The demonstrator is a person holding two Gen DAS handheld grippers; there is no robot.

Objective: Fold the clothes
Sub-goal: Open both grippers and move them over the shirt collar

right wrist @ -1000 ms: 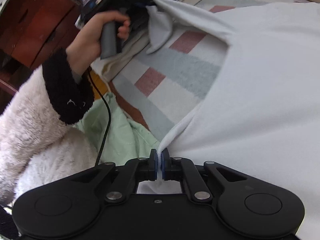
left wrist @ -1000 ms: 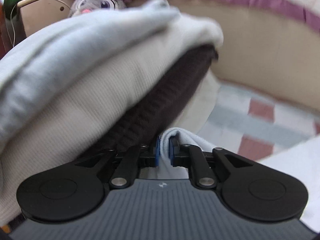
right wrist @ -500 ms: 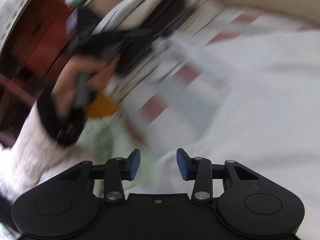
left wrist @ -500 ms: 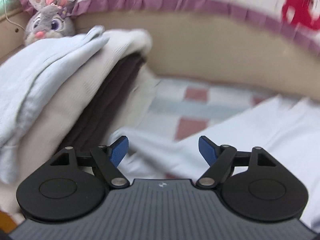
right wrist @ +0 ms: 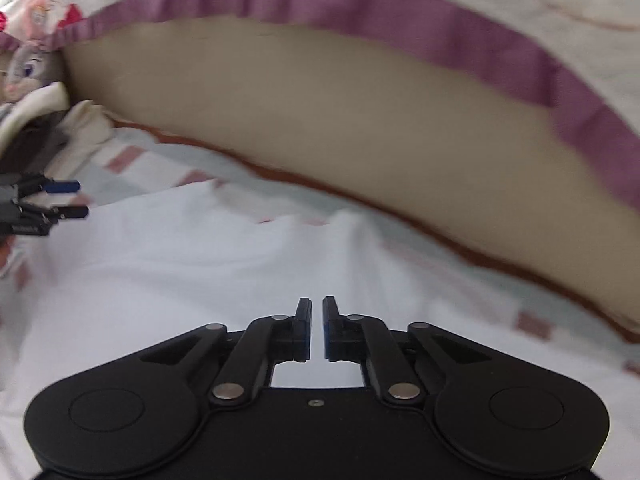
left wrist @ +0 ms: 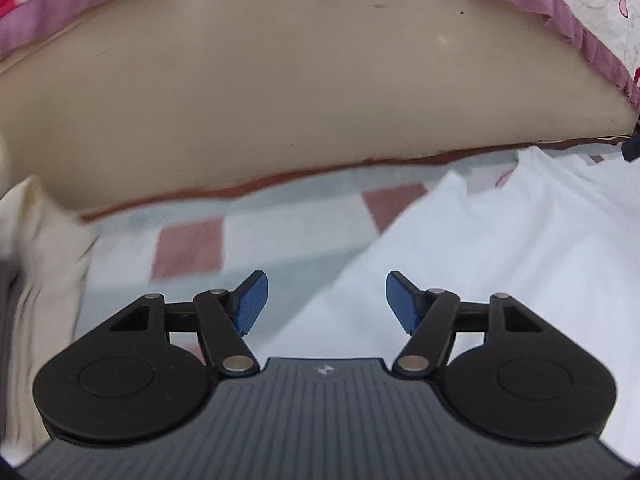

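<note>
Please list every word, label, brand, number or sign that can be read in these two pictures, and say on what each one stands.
No readable words or numbers.
Left gripper: a small pale logo mark on its grey body, not letters that can be read.
Quilt: red and pink prints, only pictures, blurred.
Plush toy: no text visible.

Bed sheet: checked, pale blue/white/dusty pink. Beige headboard panel behind it, purple-frilled quilt draped over top. Grey plush bunny far left corner, blurred.
</note>
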